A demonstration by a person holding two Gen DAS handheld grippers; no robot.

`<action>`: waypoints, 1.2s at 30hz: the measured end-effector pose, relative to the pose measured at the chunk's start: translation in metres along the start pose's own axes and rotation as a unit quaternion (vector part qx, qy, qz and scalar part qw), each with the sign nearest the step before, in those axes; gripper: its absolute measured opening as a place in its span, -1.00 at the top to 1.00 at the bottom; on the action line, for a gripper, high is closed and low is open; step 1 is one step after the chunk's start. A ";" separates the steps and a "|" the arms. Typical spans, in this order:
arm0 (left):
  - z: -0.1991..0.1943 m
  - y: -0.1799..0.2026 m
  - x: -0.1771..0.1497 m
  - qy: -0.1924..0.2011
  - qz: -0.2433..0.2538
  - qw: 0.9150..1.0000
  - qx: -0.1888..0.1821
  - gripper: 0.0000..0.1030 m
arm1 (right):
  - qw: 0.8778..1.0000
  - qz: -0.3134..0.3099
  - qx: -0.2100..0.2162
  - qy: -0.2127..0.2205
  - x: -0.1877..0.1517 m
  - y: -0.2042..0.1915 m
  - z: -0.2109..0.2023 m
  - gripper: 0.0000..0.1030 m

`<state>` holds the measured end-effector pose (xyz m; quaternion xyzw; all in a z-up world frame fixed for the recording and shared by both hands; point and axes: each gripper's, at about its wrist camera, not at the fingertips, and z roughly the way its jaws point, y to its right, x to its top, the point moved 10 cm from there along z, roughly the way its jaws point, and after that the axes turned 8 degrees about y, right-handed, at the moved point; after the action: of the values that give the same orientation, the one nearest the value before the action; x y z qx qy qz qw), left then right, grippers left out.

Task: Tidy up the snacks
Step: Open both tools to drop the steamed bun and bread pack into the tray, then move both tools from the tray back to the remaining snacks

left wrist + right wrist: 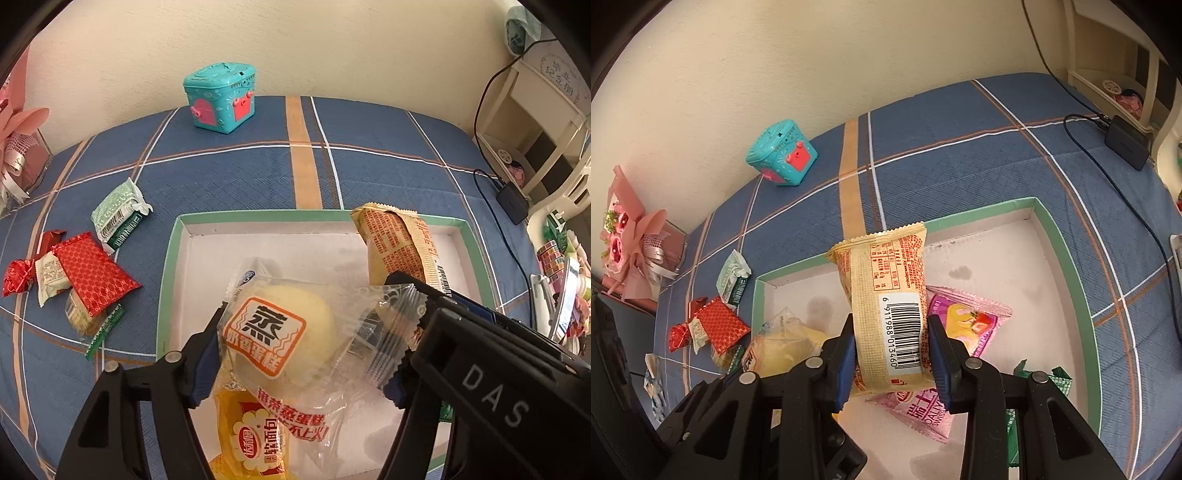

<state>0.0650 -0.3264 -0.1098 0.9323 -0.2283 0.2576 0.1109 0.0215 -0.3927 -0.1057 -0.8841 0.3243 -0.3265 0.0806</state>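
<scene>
Two snacks are held over the tray (1067, 254).
The left gripper (306, 354) is clamped on the cake packet (280, 332), the right gripper (890, 347) on the biscuit pack (886, 295); each is best lowered flat before the fingers are parted.

Left wrist view: mounted behind my left fingers (207, 354), looking forward and down along them, close over the green-rimmed tray (168, 258), facing the cream wall with the teal toy chest (219, 98) at the far edge. Right wrist view: set behind my right fingers (940, 365), tilted, equally near, over the same tray (1067, 258) from its right side. Shared ground: the tray, the blue plaid cloth (229, 173), the chest (781, 153), the loose wrappers (74, 273) at left, the black adapter (1126, 142).
</scene>
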 end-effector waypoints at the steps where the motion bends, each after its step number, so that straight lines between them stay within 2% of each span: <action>1: 0.000 0.000 0.000 -0.001 -0.001 1.000 -0.002 -0.45 | 1.000 0.002 -0.001 0.001 0.000 0.001 -0.001 0.24; 5: -0.002 0.002 0.000 -0.004 0.000 1.000 -0.004 -0.47 | 1.000 0.005 -0.001 0.001 0.001 0.004 -0.003 0.24; 9: -0.003 0.004 -0.002 -0.009 0.002 1.000 -0.010 -0.71 | 1.000 0.004 -0.009 0.002 0.002 0.007 -0.005 0.20; 12: -0.005 0.002 -0.002 -0.007 0.009 1.000 -0.003 -0.76 | 1.000 0.007 -0.008 0.004 0.004 0.008 -0.008 0.08; 16: -0.010 -0.001 -0.003 -0.006 0.006 1.000 -0.004 -0.84 | 1.000 0.005 -0.012 0.011 0.006 0.011 -0.014 -0.19; 18: -0.013 -0.002 -0.003 -0.001 0.005 1.000 -0.006 -0.87 | 1.000 0.002 -0.016 0.012 0.007 0.011 -0.017 -0.22; 28: -0.036 -0.004 0.002 0.017 -0.005 1.000 -0.016 -0.97 | 0.999 -0.001 -0.021 0.024 0.007 0.014 -0.029 -0.59; 36: -0.042 -0.024 -0.002 0.013 -0.019 1.000 0.001 -0.97 | 0.999 -0.012 -0.034 0.027 0.002 0.013 -0.036 -0.63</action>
<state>0.0567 -0.2909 -0.0772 0.9334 -0.2084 0.2674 0.1175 -0.0068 -0.4010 -0.0812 -0.8810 0.3263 -0.3405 0.0375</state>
